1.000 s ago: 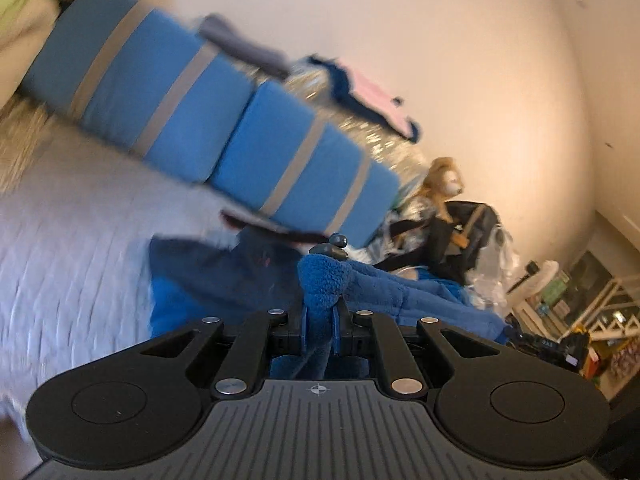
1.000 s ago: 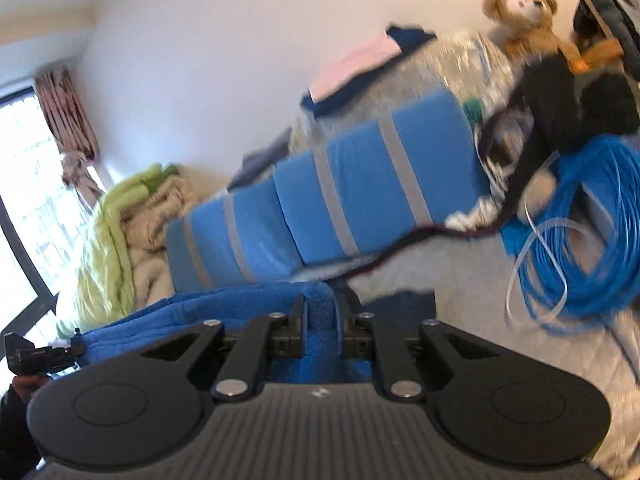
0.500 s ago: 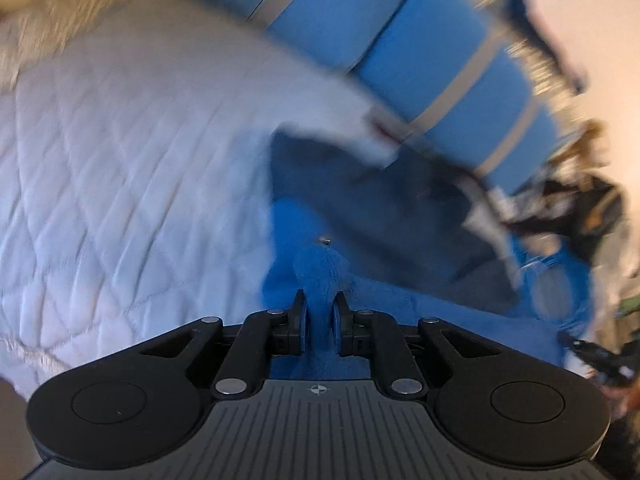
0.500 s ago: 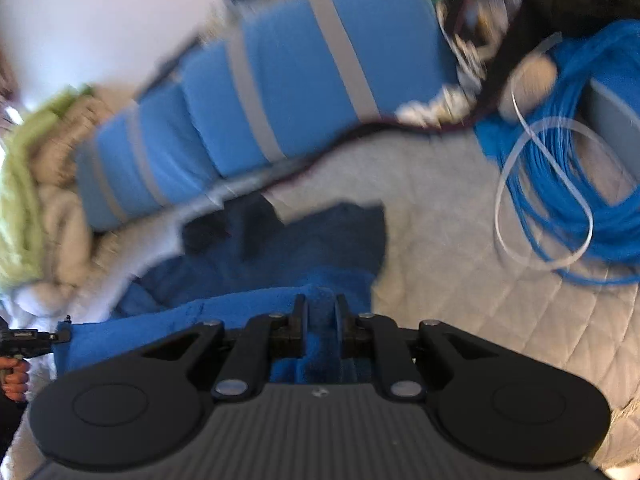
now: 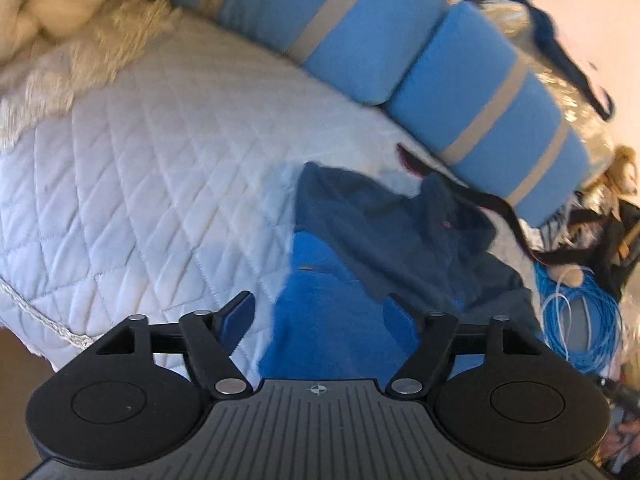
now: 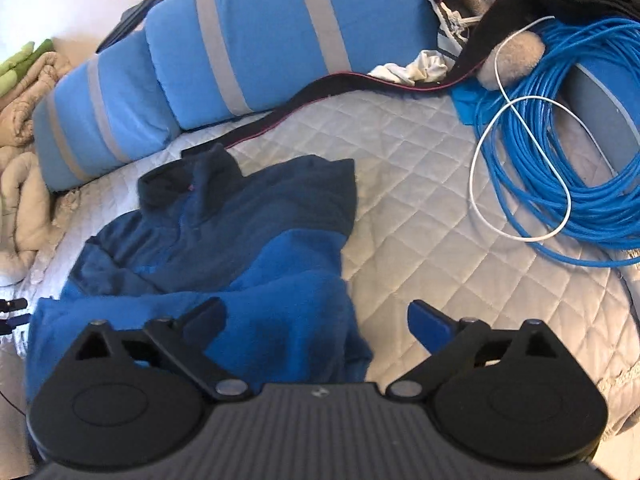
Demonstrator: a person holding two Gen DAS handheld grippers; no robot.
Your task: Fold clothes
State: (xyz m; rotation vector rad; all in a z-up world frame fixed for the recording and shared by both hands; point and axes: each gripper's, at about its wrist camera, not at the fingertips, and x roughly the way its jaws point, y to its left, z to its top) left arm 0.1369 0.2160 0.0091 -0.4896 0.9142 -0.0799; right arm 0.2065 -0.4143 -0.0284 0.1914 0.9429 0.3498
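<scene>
Lying on the white quilted bed [image 6: 420, 184], the blue fleece jacket [image 6: 256, 248] is seen w/ its bright lower part folded over the navy top, just below the striped blue cushions [image 6: 248, 40]. Left gripper [image 5: 318, 314] & right gripper [image 6: 316, 318] have just been opening; fingers are spread wide above the fleece, nothing pinched. A blue cable coil [image 6: 568, 152] is seen to the right.

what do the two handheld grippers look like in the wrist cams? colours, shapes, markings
Both look alike. The left gripper and right gripper each have a dark grey ribbed body with a small crosshair mark at the front edge, two round black discs at the sides, black linkage arms with silver pivot pins, and blue fingers. No cables or sleeves show on them.
</scene>
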